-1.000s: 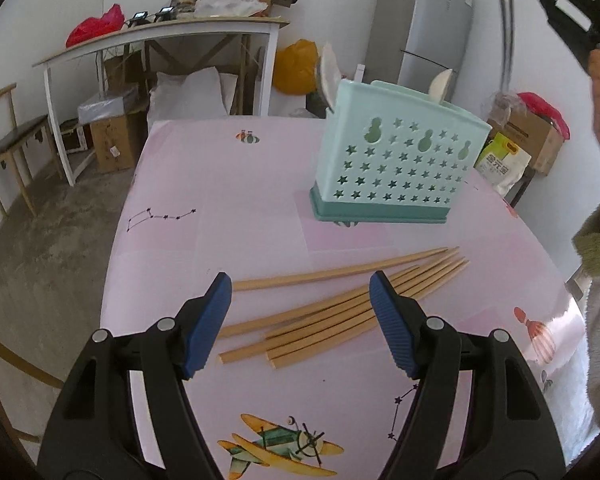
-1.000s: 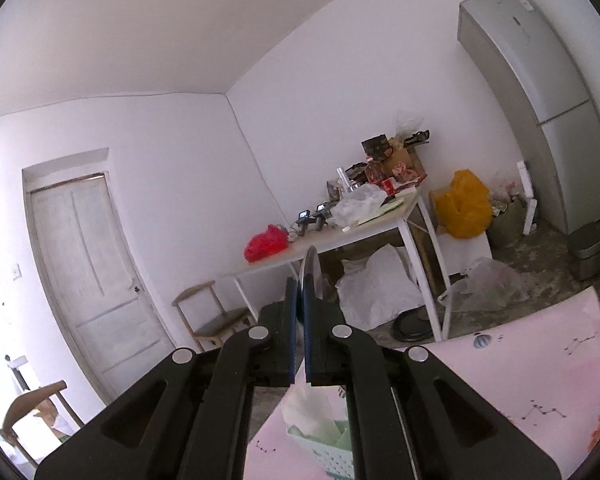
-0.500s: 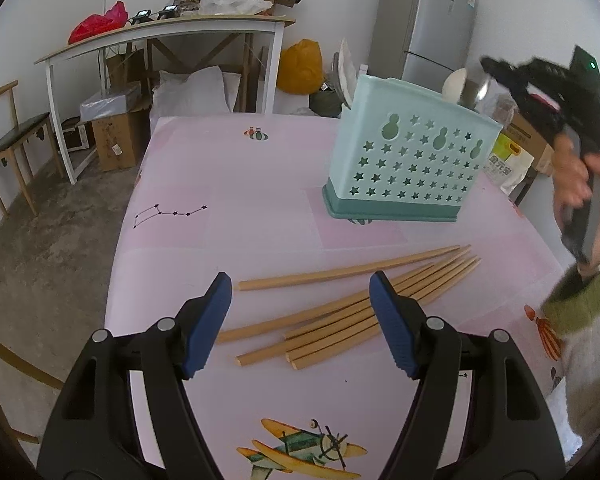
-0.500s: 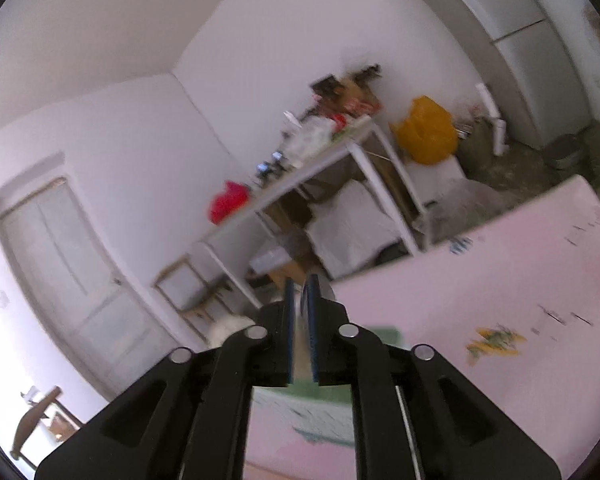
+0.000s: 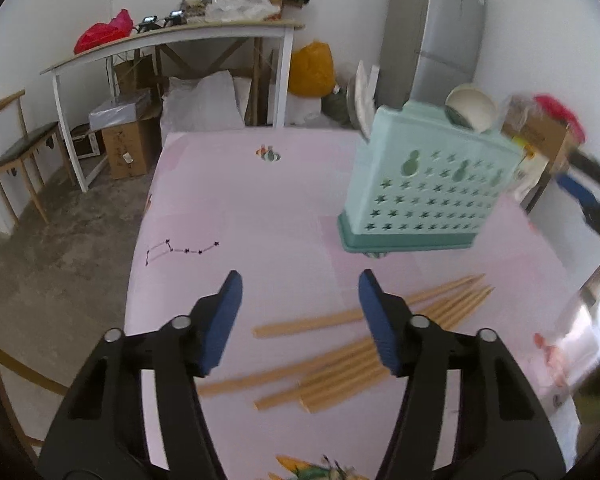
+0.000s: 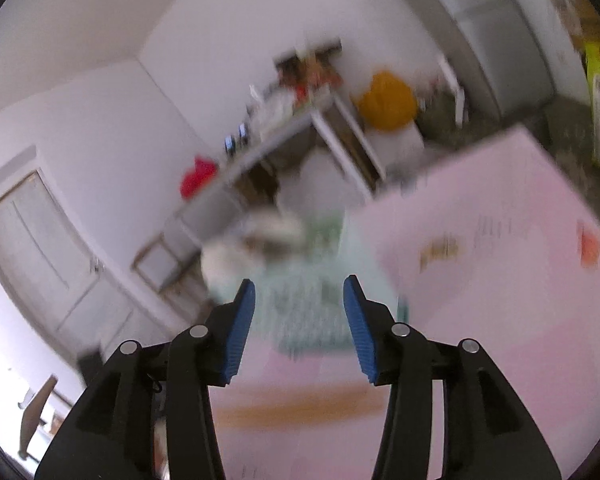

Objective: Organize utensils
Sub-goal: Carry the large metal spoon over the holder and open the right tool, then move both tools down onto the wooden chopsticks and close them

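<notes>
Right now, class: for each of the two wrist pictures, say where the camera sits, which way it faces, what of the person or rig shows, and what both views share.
Left wrist: sits behind the left gripper, jaws closing on nothing, facing down over the wooden chopsticks toward the mint-green star-punched plastic basket; the right gripper shows at the right edge.
Right wrist: sits behind the right gripper, jaws opening, empty, facing the basket; heavily blurred.
Shared: basket, chopsticks, pink tablecloth.

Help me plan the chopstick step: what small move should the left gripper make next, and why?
Probably ease the left gripper down and to the right onto the chopsticks. They lie loose on the table under and beyond its right finger; its jaws are closing with nothing between them. The holder stands upright behind, and the right gripper, jaws opening, holds nothing.
</notes>
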Available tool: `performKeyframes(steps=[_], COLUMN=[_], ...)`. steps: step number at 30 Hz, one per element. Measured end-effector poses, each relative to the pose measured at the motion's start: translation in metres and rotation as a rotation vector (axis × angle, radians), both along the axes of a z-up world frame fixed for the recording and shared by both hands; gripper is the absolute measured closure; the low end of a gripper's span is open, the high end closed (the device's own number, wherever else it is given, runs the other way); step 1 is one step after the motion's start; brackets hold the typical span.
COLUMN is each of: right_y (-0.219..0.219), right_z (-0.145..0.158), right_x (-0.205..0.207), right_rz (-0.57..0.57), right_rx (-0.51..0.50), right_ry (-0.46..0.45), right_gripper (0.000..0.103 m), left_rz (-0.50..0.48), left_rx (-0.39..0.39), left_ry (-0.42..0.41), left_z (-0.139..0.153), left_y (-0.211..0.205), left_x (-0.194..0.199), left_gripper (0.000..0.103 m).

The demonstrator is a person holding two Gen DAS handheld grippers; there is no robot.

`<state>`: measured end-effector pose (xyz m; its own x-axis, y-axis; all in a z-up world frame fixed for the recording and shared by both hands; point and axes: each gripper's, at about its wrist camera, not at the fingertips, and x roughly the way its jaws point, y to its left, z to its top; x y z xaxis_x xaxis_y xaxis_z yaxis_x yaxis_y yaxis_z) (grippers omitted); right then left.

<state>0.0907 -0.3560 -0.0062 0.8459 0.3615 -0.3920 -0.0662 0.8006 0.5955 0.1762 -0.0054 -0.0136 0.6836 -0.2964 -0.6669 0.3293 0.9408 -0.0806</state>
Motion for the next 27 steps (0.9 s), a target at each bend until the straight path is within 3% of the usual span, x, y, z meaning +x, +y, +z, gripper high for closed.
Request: performKeyframes(steps=[5, 10, 16, 22, 27], right_y=[0.04, 0.065, 0.078, 0.083, 0.087], right_z=[-0.057, -0.092, -0.1, -0.102, -0.099], right_x=[-0.005, -0.009, -0.005, -0.003, -0.004], right_rz=[0.09, 0.104, 0.117, 0.101, 0.079], right_rx=[0.039, 0.026, 0.032, 0.025, -0.007], right_ry=[0.243, 0.384, 0.427, 0.435, 0.44], right_gripper=[0.058, 0.058, 0.059, 0.062, 0.072], left_rz=[-0.003, -0.024, -0.031, -0.062, -0.082], left_rx=[0.183, 0.298, 0.248, 0.083, -0.053], left_ry=[0.088, 0.085, 0.149, 0.279, 0.372], left_z=[-0.033, -0.049, -0.047, -0.045, -0.047], left_y=[-0.023, -0.04, -0.039, -0.024, -0.02], left_x=[0.035, 0.04, 0.025, -0.003, -0.03], left_gripper=[0.085, 0.097, 0.103, 0.103, 0.103])
